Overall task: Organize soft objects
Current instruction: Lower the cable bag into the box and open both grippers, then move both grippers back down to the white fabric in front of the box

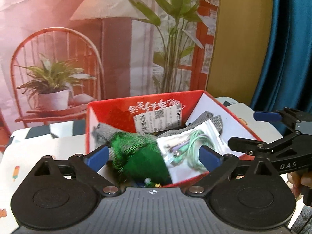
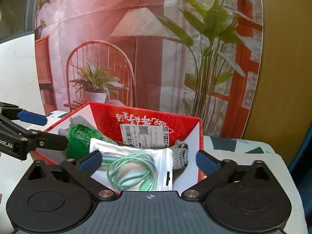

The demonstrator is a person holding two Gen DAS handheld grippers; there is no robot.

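Nearest, the left gripper (image 1: 154, 157) and the right gripper (image 2: 149, 160) both hang over the near rim of the red cardboard box (image 2: 200, 134) with jaws spread wide and nothing between them. Inside the box lie a clear bag of mint-green cables (image 2: 134, 165), a green tasselled bundle (image 1: 136, 152) and a grey knitted piece (image 2: 180, 152), piled loosely against the labelled far wall. Judging by this, the gathering looks largely done; whether soft items remain outside on the patterned tablecloth (image 2: 243, 152) cannot be told, since little of it shows.
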